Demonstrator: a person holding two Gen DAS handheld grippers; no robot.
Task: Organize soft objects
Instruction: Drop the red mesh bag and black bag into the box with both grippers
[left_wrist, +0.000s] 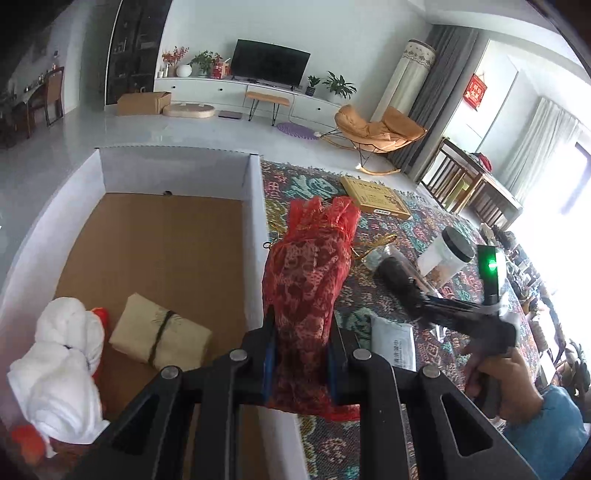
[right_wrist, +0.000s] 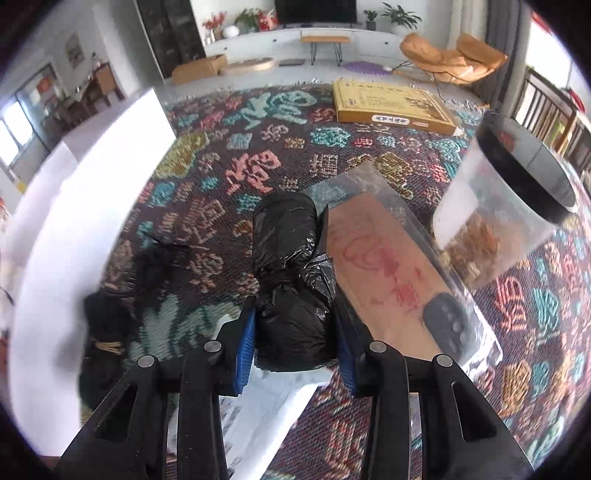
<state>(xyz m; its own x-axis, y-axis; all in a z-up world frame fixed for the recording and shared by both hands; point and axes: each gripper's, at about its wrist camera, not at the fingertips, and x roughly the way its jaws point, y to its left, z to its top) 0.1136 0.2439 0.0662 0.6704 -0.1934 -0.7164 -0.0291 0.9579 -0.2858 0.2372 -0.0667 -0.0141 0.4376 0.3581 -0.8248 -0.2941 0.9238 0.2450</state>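
My left gripper (left_wrist: 301, 354) is shut on a red lace pouch (left_wrist: 308, 273) and holds it up over the right wall of a white cardboard box (left_wrist: 255, 229). Inside the box lie a white plush toy (left_wrist: 62, 358) with orange parts and a beige wrapped bundle (left_wrist: 160, 332) tied with cord. My right gripper (right_wrist: 295, 339) is shut on a roll of black plastic bags (right_wrist: 288, 266), just above the patterned rug (right_wrist: 229, 155). In the left wrist view the right gripper (left_wrist: 417, 295) shows at the right, with the black roll (left_wrist: 395, 269) at its tip.
A clear flat box with a brown card (right_wrist: 391, 273) lies right of the black roll. A clear jar with a black lid (right_wrist: 509, 199) stands beyond it. A yellow flat box (right_wrist: 391, 103) lies farther back. A white printed packet (right_wrist: 266, 402) lies under the right gripper. A dark tied bundle (right_wrist: 107, 332) sits by the white box wall (right_wrist: 92, 206).
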